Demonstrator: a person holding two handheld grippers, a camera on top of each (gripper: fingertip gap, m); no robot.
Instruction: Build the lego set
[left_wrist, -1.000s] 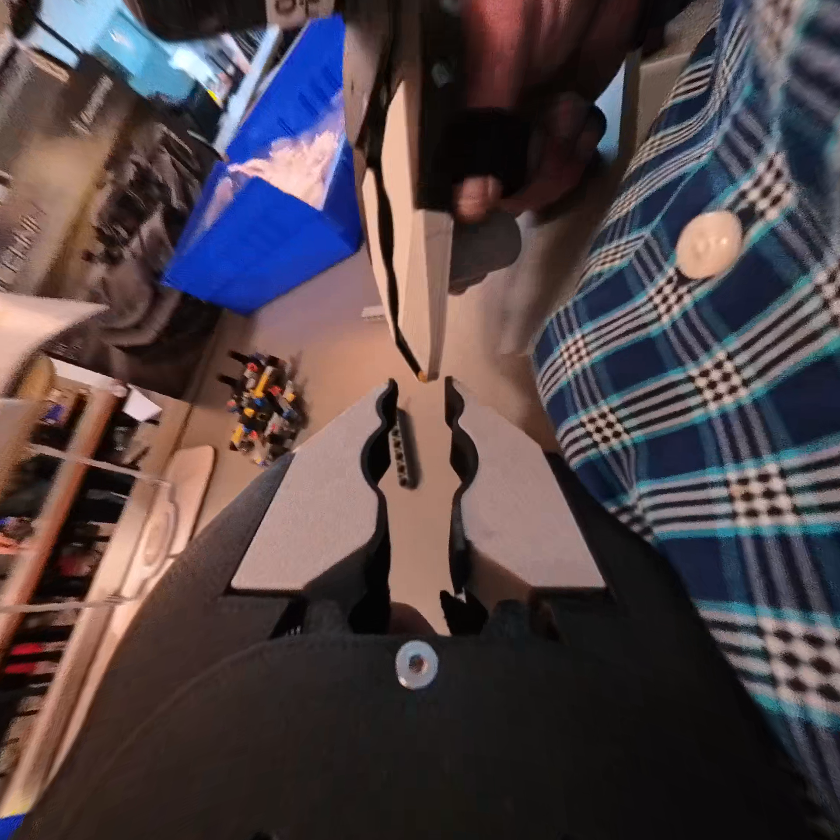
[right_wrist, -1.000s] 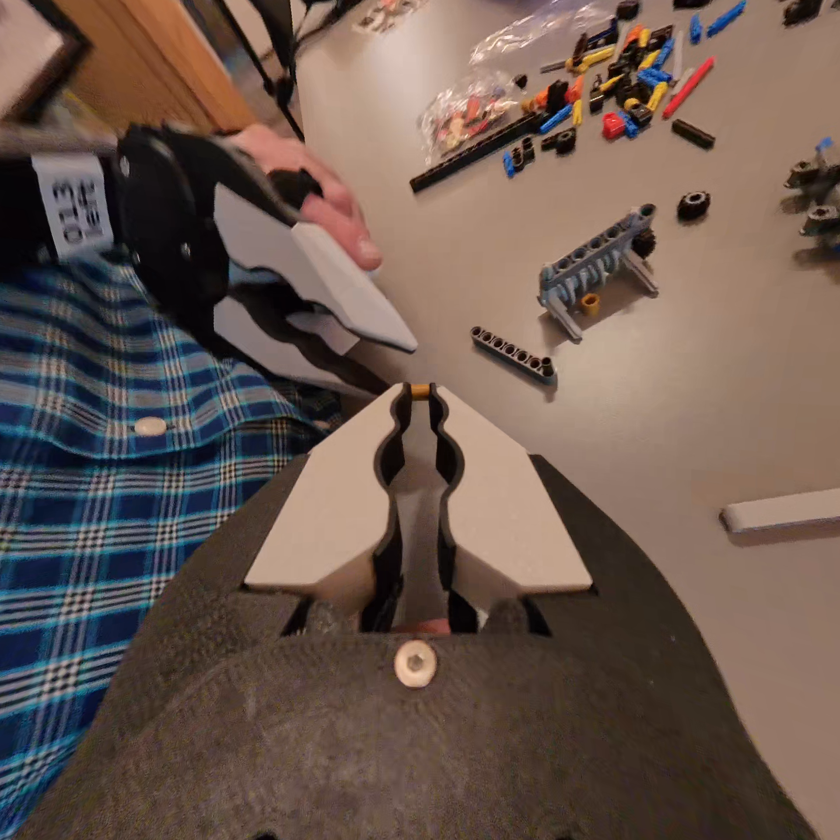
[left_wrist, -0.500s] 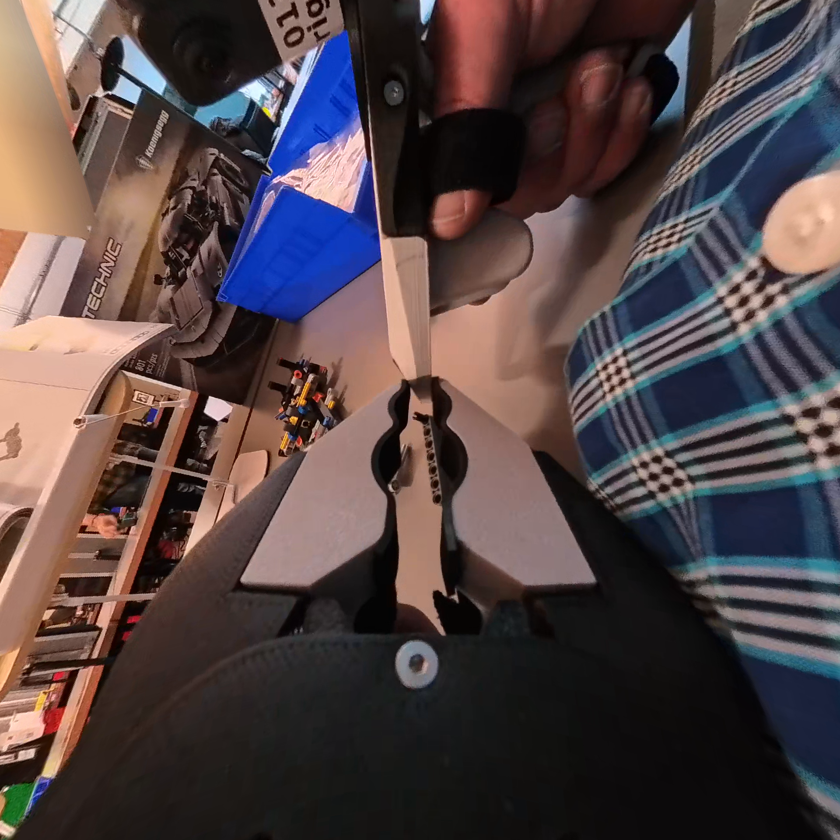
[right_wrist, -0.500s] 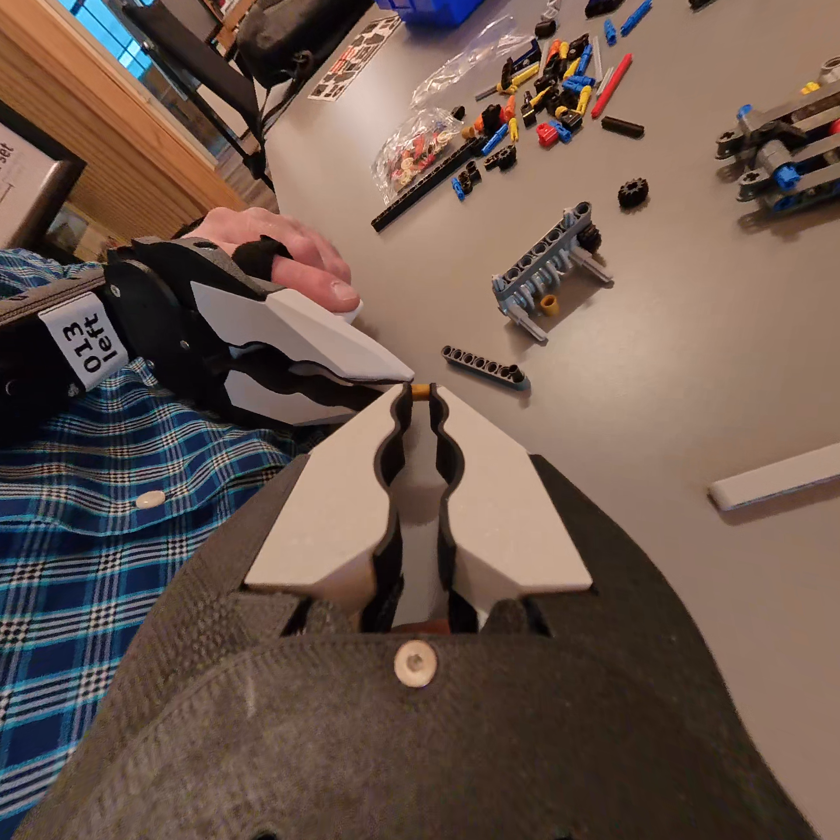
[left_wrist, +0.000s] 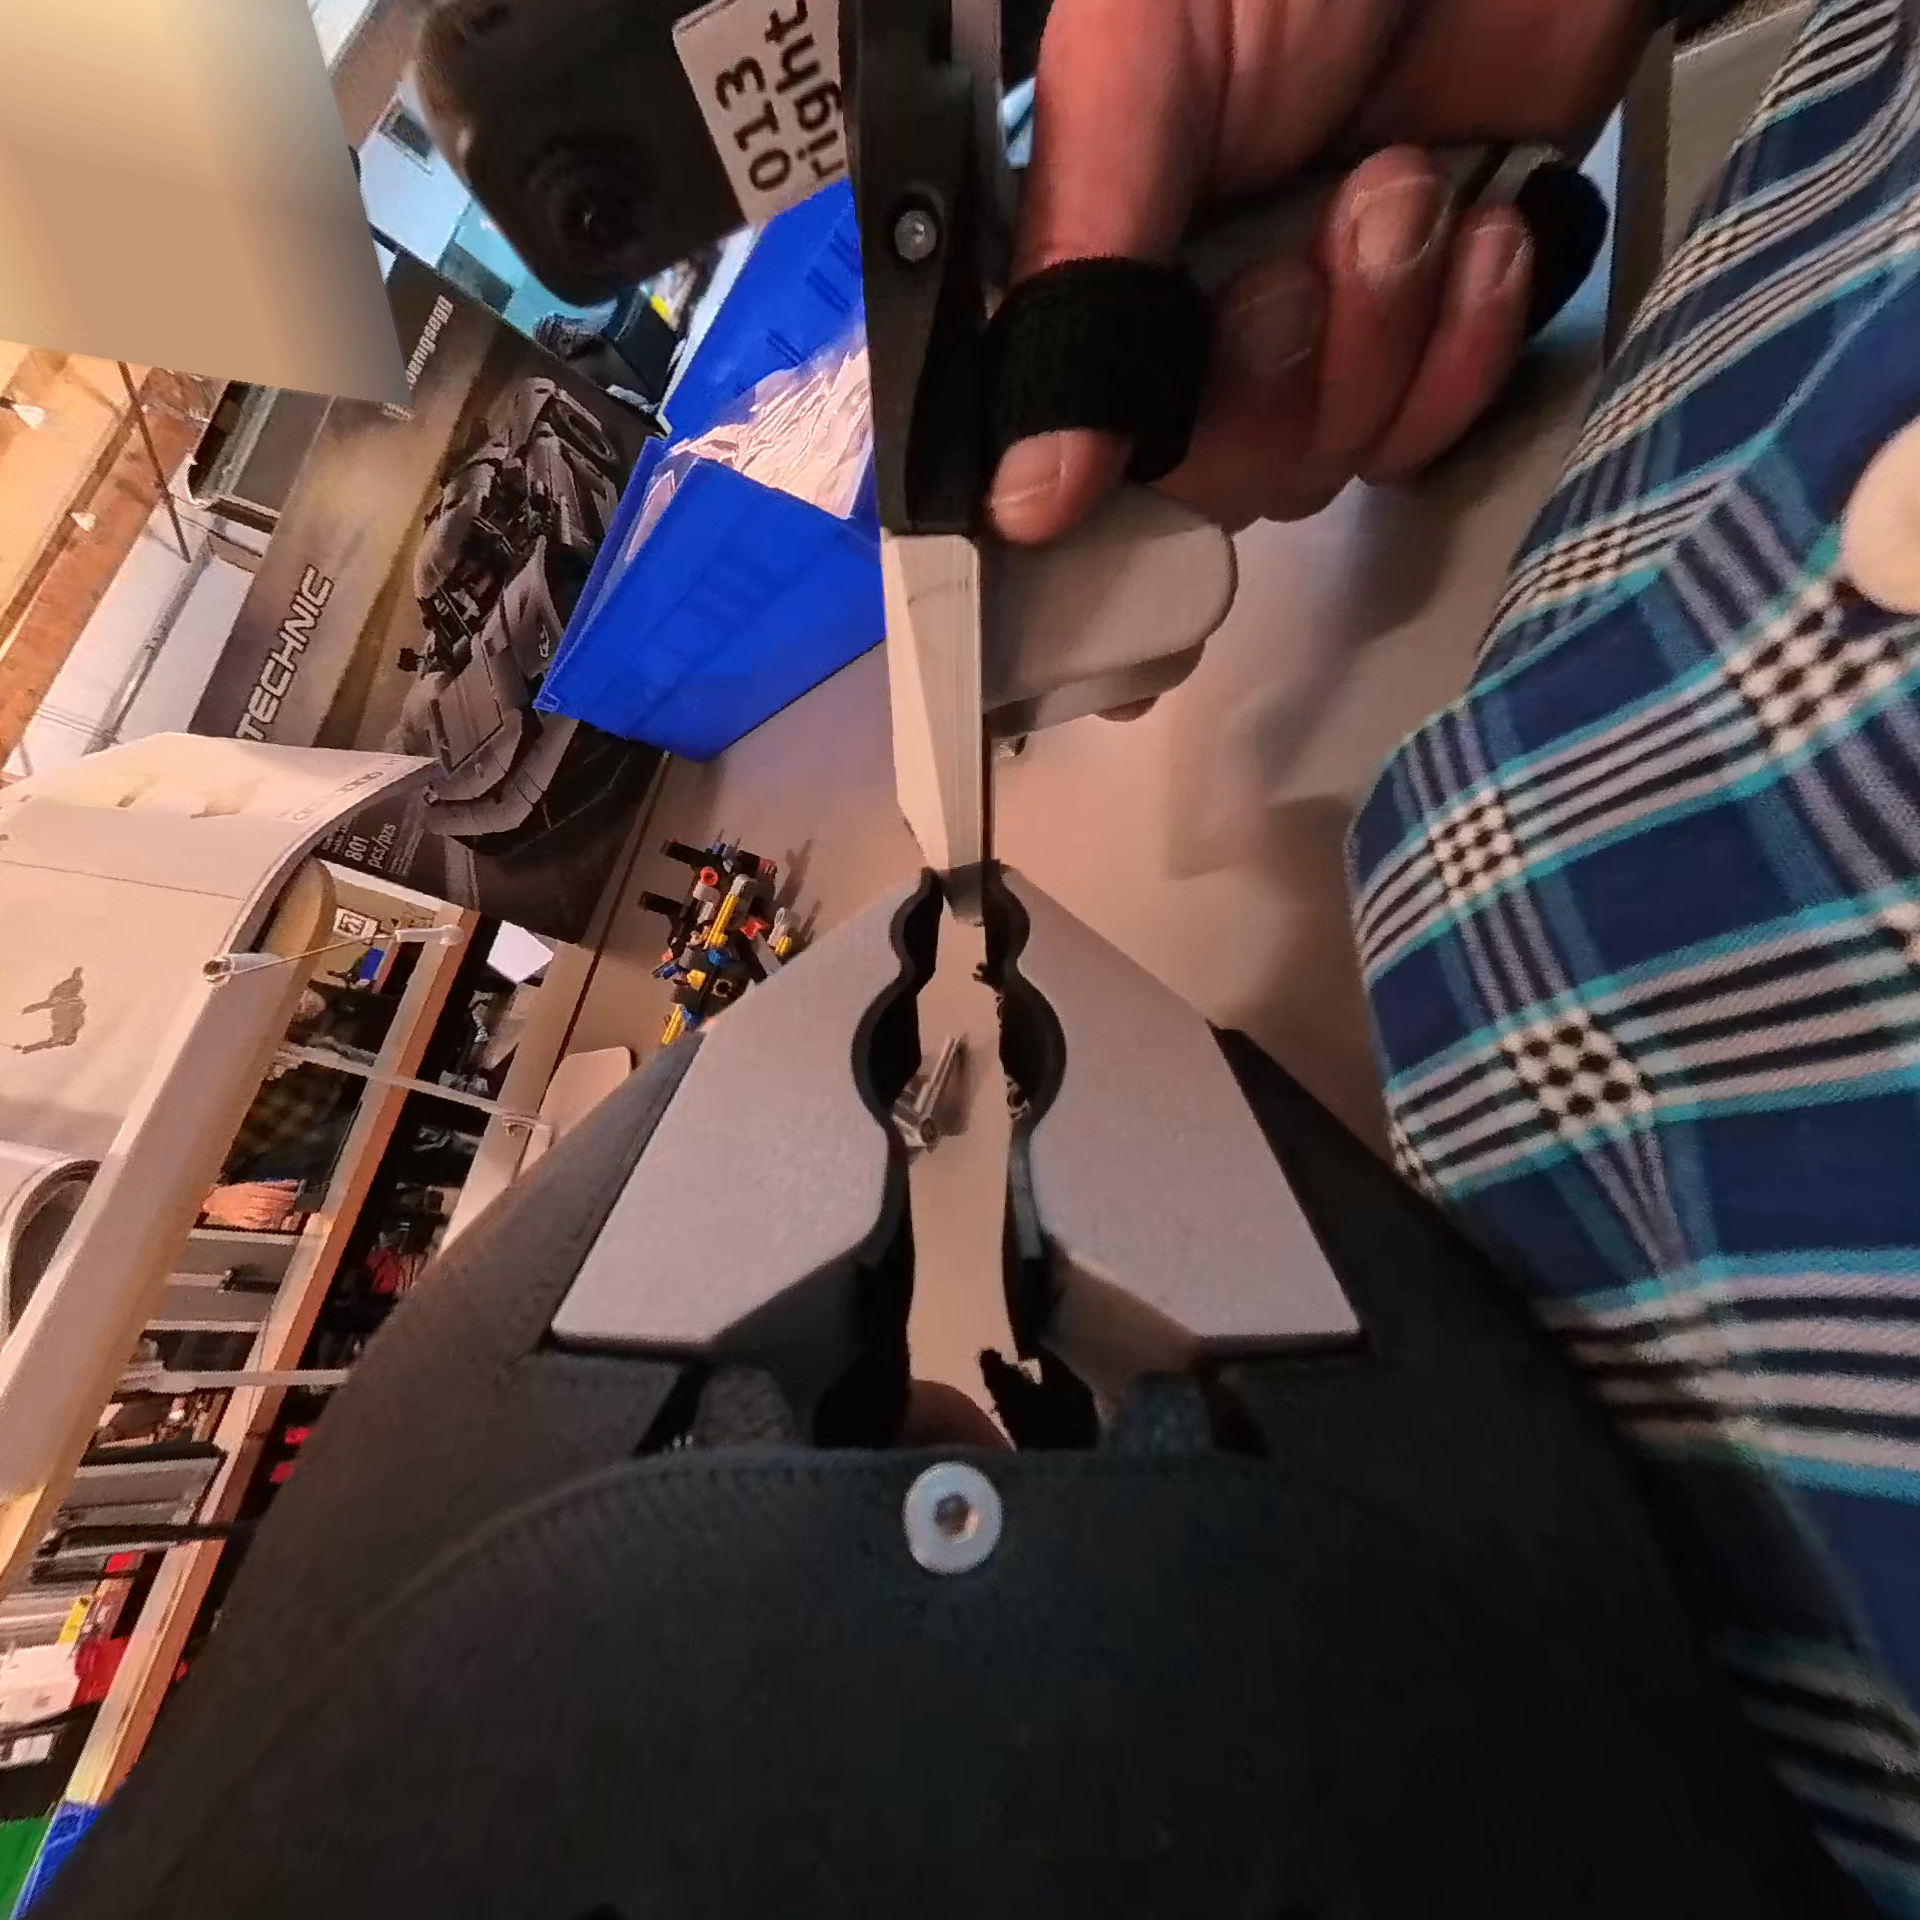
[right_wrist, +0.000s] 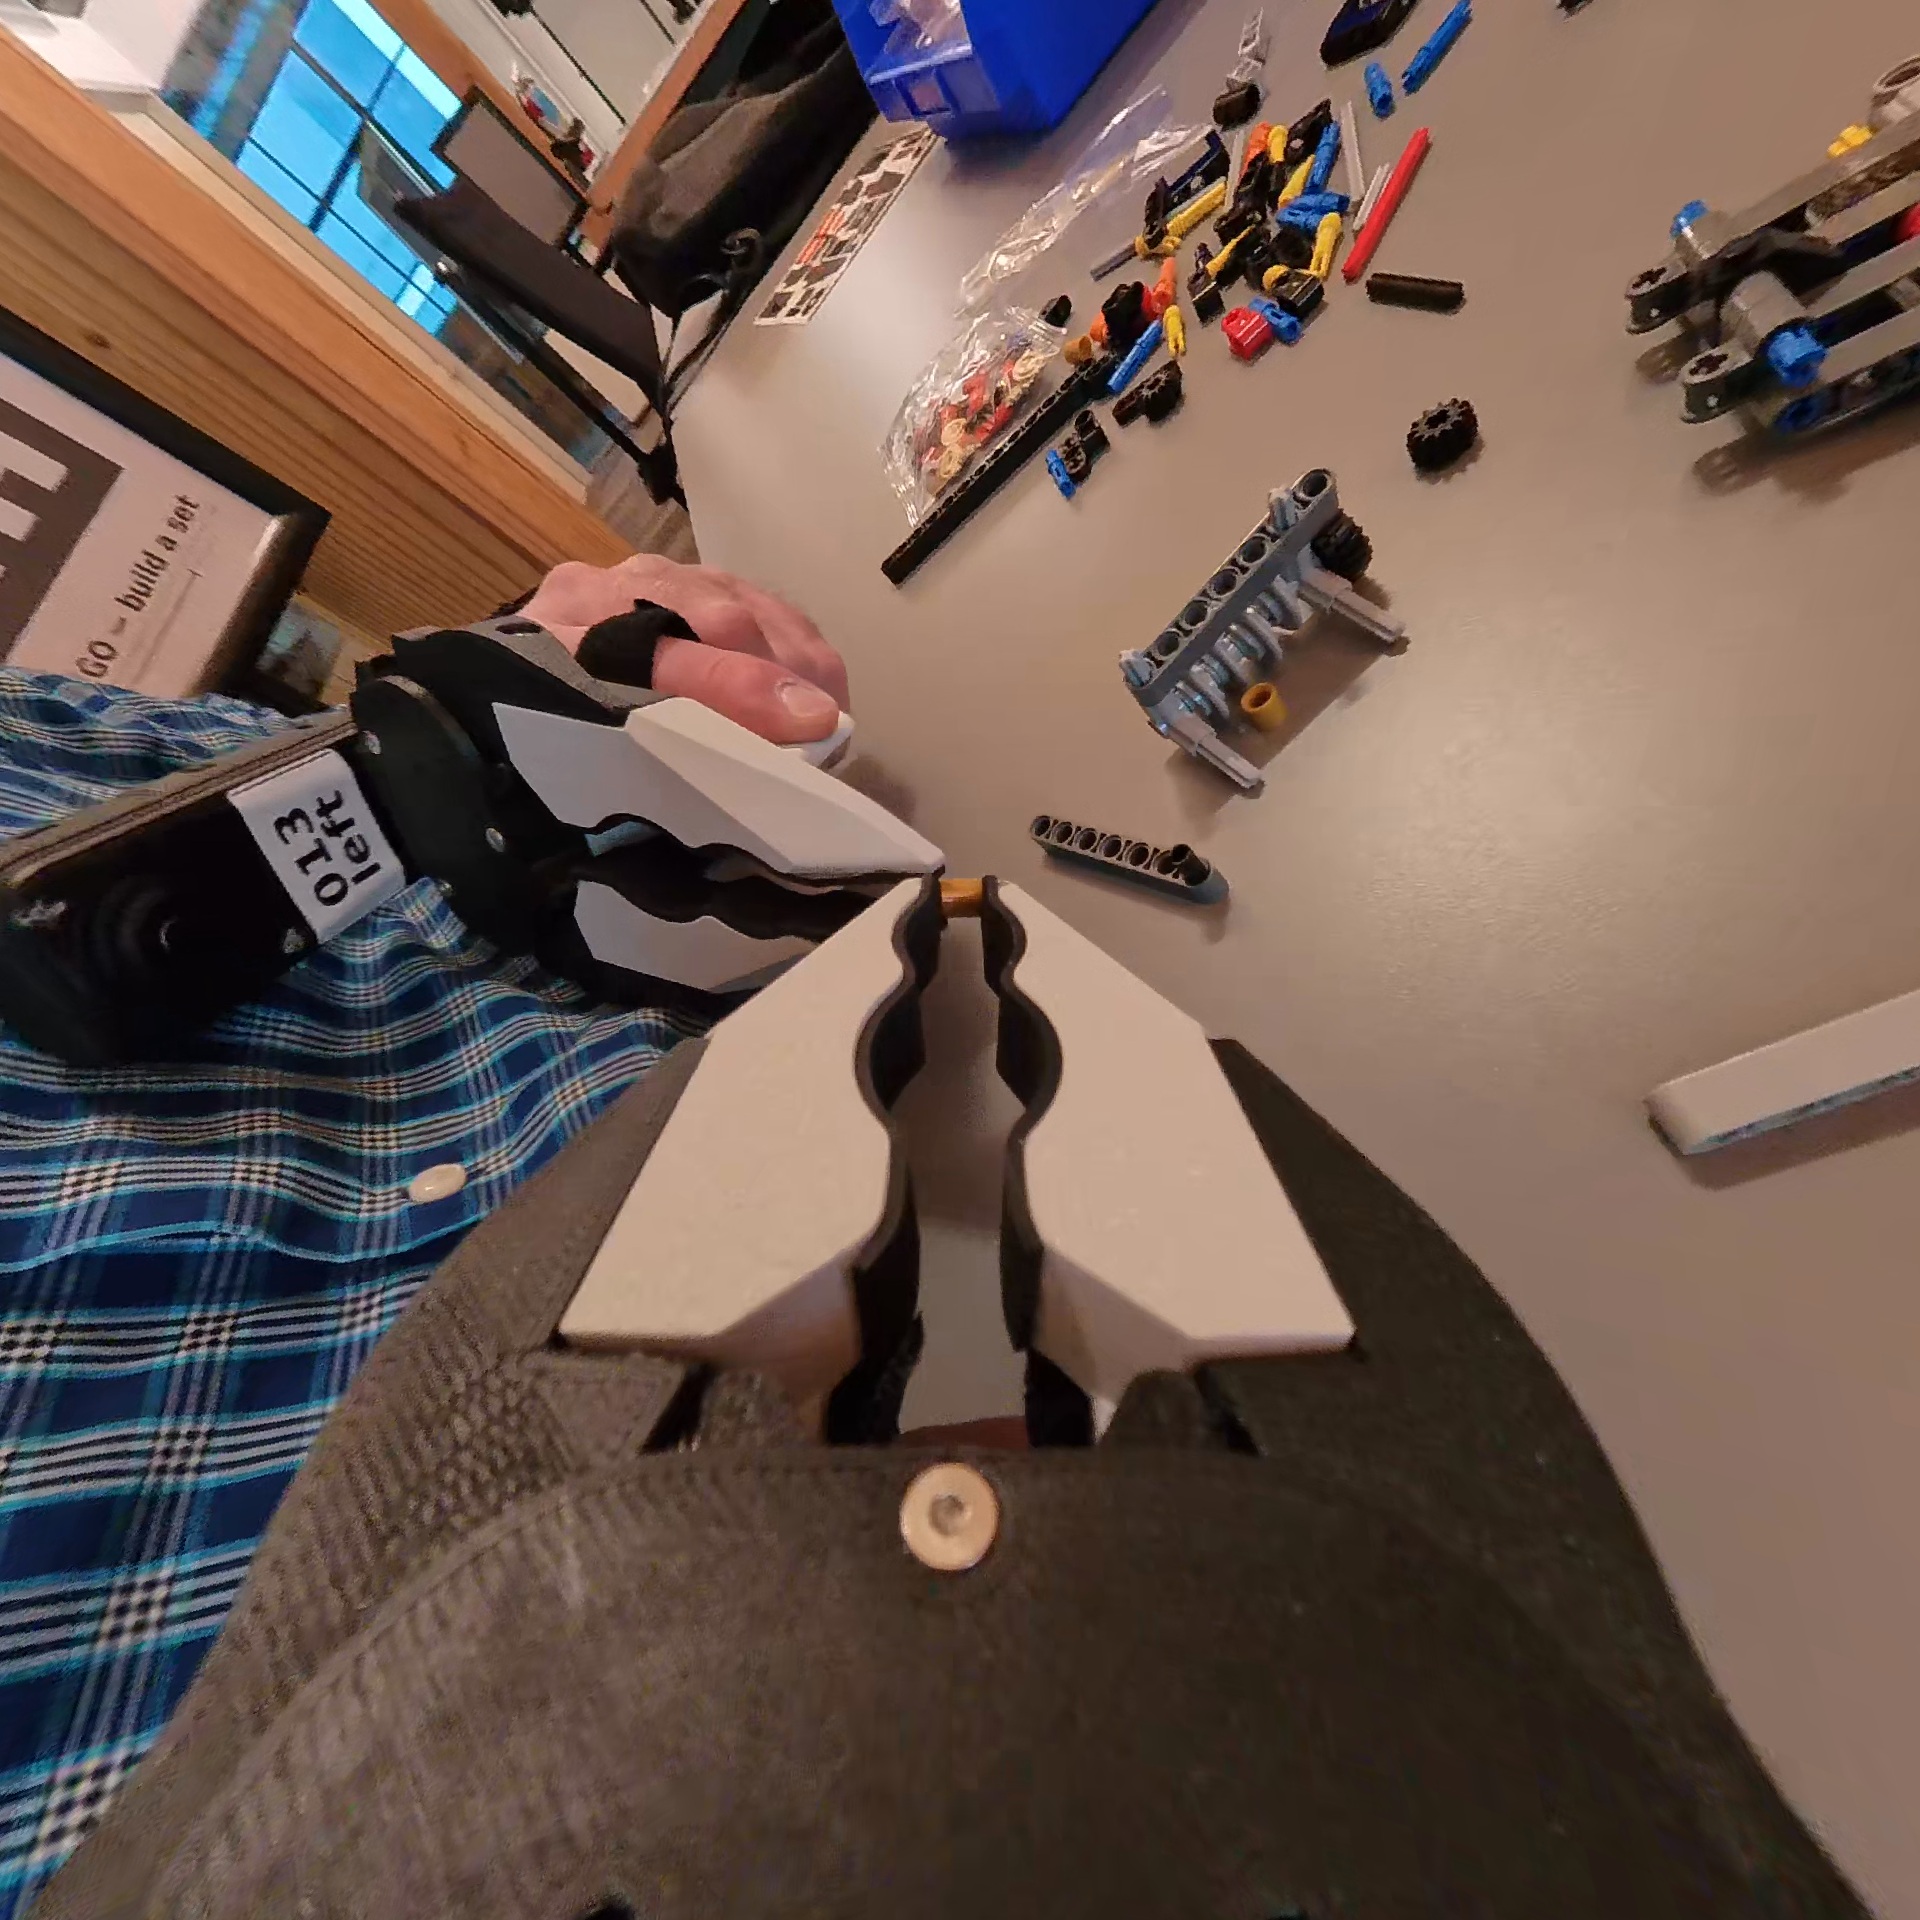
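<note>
My right gripper is shut on a small yellow-orange bush at its very tips, held above the grey table. My left gripper comes in from the left in the right wrist view, its tips meeting the bush. In the left wrist view its jaws stand narrowly open, with the right gripper's fingers edge-on in the gap. The bush is hidden there. A short black beam with holes lies just beyond. A grey assembly has a second yellow bush beside it.
A black gear, a pile of loose parts, a parts bag, a long black beam and a larger assembly lie farther off. A grey strip lies right. A blue bin, set box and a plaid-shirted person stand close. My two grippers' fingertips are within a few centimetres of each other. Left tips and right tips are each some 15 centimeters from the black gear.
The two grippers have come together. My left jaws have narrowed, and the right gripper's tip now sits between them. The right gripper still holds the yellow-orange bush.
</note>
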